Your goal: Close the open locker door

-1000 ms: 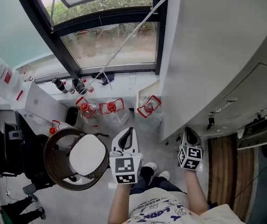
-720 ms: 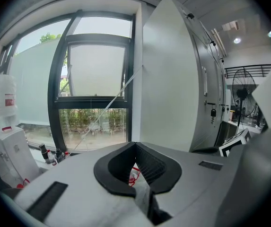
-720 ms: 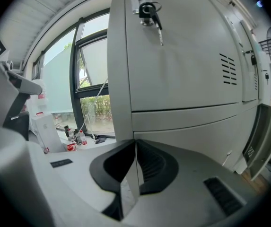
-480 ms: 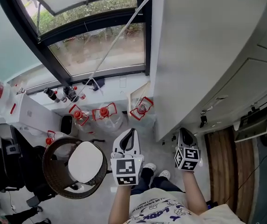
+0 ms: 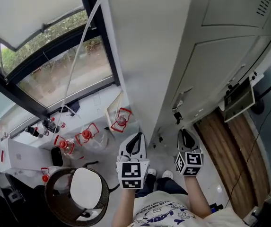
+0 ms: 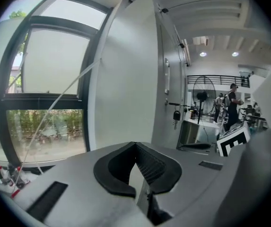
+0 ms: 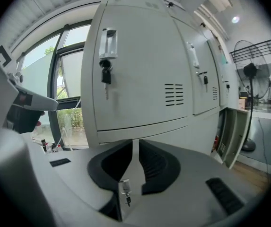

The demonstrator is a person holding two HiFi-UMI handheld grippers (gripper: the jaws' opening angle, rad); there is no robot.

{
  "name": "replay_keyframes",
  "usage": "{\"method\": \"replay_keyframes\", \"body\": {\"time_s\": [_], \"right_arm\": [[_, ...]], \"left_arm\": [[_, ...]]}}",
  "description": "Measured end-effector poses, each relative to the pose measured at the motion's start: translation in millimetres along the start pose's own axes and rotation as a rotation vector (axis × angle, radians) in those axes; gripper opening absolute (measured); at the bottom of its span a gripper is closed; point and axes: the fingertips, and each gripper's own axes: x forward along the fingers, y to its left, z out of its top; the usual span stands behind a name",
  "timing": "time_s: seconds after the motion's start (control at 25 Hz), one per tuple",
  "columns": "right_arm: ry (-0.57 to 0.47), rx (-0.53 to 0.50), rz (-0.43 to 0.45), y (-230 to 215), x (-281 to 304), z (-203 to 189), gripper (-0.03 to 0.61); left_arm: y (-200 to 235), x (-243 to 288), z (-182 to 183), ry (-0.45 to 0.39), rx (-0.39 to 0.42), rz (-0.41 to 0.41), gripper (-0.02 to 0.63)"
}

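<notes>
A bank of grey lockers [image 5: 211, 56] fills the upper right of the head view. One low locker door [image 5: 239, 98] stands open, seen at the right edge in the right gripper view as the open door [image 7: 234, 136]. My left gripper [image 5: 135, 135] points at the bank's end panel, its pads meeting at the tips, shut and empty [image 6: 135, 145]. My right gripper [image 5: 184, 131] faces the closed doors [image 7: 140, 79]. Its jaws have just been opening: a narrow slit shows with nothing in it [image 7: 136, 143]. Both grippers are well short of the open door.
A large window [image 5: 55, 65] is at the left. Below it stand red-capped bottles [image 5: 85, 135] and a round wicker basket with a white top [image 5: 83, 188]. A key [image 7: 106, 74] hangs in an upper lock. A fan [image 6: 201, 96] and a person [image 6: 232, 103] are far off.
The head view has swung right: window and basket slid left, and the lockers now fill the upper middle. Both grippers now point at the locker bank's foot.
</notes>
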Motion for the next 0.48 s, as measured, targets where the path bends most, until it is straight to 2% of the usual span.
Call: {"method": "replay_keyframes", "body": {"time_s": [0.2,0.48], "right_arm": [[-0.072,0.031,-0.167,-48,-41,13,0.041],[-0.138,0.072,-0.395,-106,-108,13,0.041]], "left_arm": [[-55,26,6,-0.003,0.065,-0.193,0.005],[-129,43,7,-0.002,0.134,-0.414,0.005]]}}
